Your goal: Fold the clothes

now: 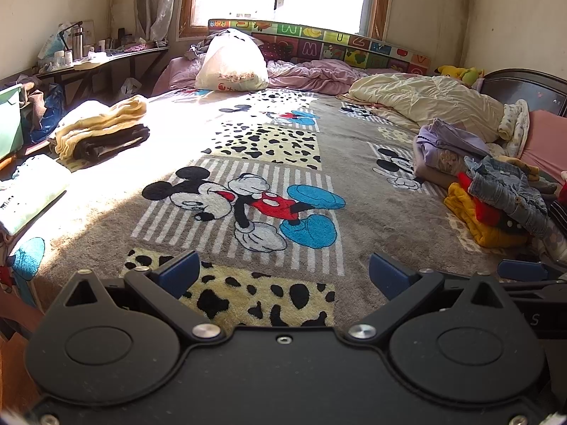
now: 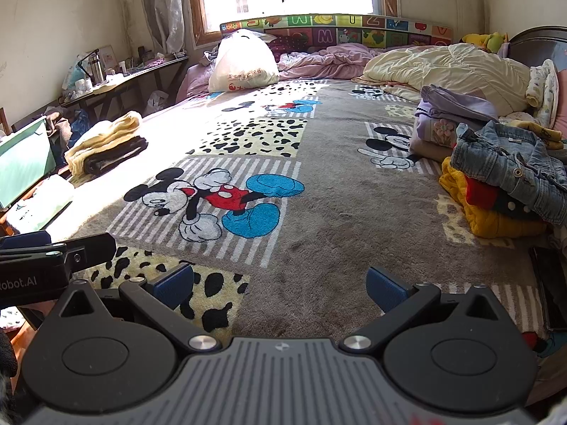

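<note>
A heap of unfolded clothes lies at the bed's right side: a denim jacket on top of a yellow garment, with purple clothes behind. Folded clothes are stacked at the left edge. My left gripper hovers open over the near end of the cartoon-mouse blanket, holding nothing. My right gripper is open and empty too, over the same blanket. Each gripper shows at the edge of the other's view.
A white plastic bag and rumpled pink and cream bedding lie at the bed's far end under the window. A cluttered shelf and a green bin stand to the left. A dark phone lies at the right.
</note>
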`<state>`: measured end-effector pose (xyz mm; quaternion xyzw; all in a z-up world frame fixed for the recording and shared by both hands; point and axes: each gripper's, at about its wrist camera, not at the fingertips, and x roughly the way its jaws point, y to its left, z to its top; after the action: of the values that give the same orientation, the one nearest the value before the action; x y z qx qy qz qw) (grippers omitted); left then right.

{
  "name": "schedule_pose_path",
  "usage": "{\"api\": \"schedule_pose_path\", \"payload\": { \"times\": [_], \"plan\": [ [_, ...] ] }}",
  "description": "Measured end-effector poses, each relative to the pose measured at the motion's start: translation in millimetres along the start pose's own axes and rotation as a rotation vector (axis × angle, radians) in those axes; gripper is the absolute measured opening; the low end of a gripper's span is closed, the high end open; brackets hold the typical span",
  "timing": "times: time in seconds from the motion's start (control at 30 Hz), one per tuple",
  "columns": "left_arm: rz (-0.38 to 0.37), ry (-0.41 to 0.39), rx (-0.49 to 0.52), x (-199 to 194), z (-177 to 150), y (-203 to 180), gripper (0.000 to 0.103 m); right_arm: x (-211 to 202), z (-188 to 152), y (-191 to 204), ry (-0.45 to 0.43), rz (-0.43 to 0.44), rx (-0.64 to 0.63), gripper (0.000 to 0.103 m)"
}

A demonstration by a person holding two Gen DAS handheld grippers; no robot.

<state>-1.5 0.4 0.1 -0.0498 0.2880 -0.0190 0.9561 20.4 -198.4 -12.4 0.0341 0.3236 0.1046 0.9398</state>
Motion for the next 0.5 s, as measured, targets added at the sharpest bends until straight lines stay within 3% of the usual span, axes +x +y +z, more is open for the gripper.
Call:
{"api": "schedule_pose_path", "payload": {
  "times": [0.17, 0.3, 0.5],
  "plan": [
    [0.004, 0.008, -0.008, 3.7, -0.4, 3.7, 0.103, 6.9, 0.0, 1.3, 0.004, 0.012, 0.000, 0.103],
    [0.014, 0.018, -0.040, 11.4, -0.6, 12.0, 0.103, 17.8, 0.7, 2.1, -0.003, 0.076, 0.016, 0.103],
    [0.017, 0.026, -0.228, 27.3, -4.3, 60.2, 0.103, 45.8, 4.4, 18.2, -0.002, 0.221, 0.029, 0.103]
  ]
}}
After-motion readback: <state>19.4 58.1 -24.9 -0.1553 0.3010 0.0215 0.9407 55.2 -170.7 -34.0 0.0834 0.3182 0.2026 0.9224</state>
